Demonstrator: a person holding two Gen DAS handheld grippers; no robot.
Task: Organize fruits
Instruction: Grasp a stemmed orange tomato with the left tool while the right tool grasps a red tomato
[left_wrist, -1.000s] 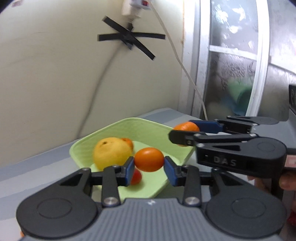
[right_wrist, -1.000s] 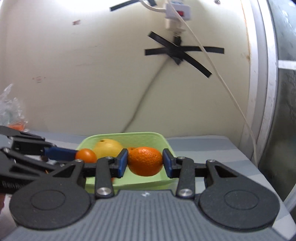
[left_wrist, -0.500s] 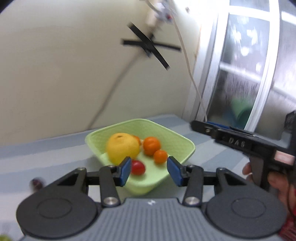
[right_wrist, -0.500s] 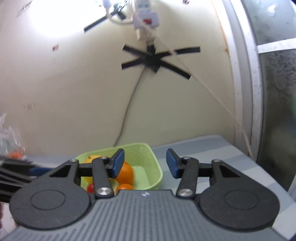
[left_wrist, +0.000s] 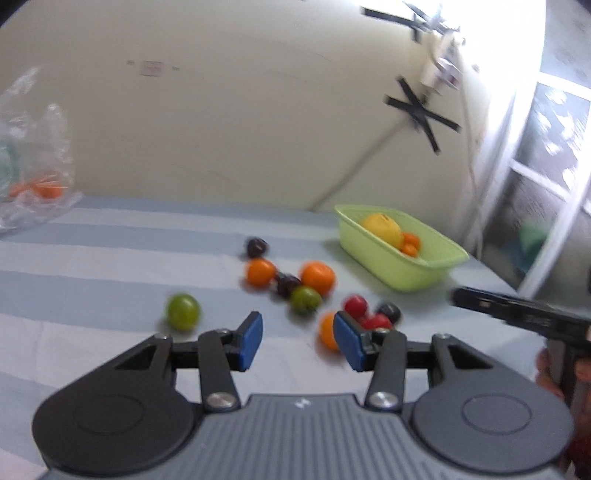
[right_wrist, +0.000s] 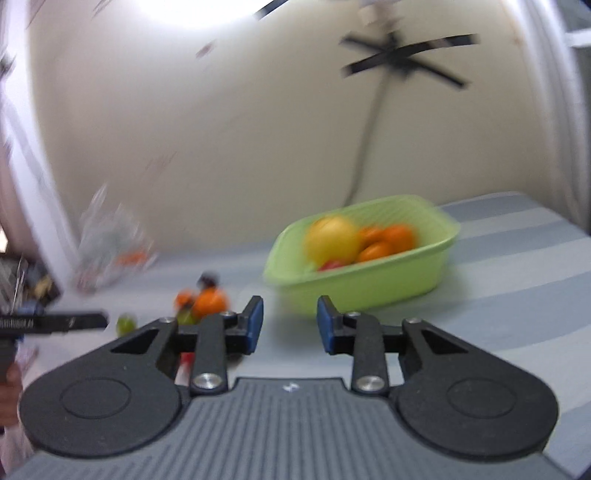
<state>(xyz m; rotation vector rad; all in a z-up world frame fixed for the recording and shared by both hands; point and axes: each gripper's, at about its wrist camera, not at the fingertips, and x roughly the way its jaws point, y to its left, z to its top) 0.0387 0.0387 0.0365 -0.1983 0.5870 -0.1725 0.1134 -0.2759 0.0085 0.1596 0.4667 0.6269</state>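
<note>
Just before this moment each tool carried an orange fruit over the light green plastic basket (left_wrist: 397, 266); now both were empty, and the basket held a large yellow citrus (left_wrist: 382, 229) with small orange fruits (left_wrist: 410, 244) beside it, so I judged those two pieces delivered. The left tool (left_wrist: 297, 339) had swung away from the basket to face the loose pile on the striped blue-grey tabletop (left_wrist: 92, 258); its blue pads stood partly apart with nothing between them. The right tool (right_wrist: 290, 325) also held nothing, and its jaws were closing on empty air, with the basket just beyond them. The basket sat toward the far right corner of the tabletop, near the wall, upright with its open side up; from the left wrist view its long axis ran from the wall edge out toward the near right edge. Much of the job remained: a green round fruit (left_wrist: 183, 311) lay alone nearer the left, and a cluster lay mid-tabletop with two orange mandarins (left_wrist: 317, 277), dark plum-like fruits (left_wrist: 256, 246), another greenish fruit (left_wrist: 304, 300), red cherry tomatoes (left_wrist: 355, 305) and a small orange fruit (left_wrist: 327, 331) partly hidden behind the left tool's right pad. A crumpled clear plastic bag (left_wrist: 33, 155) with something orange inside rested at the far left edge. Motion blur made finer detail hard to tell.
</note>
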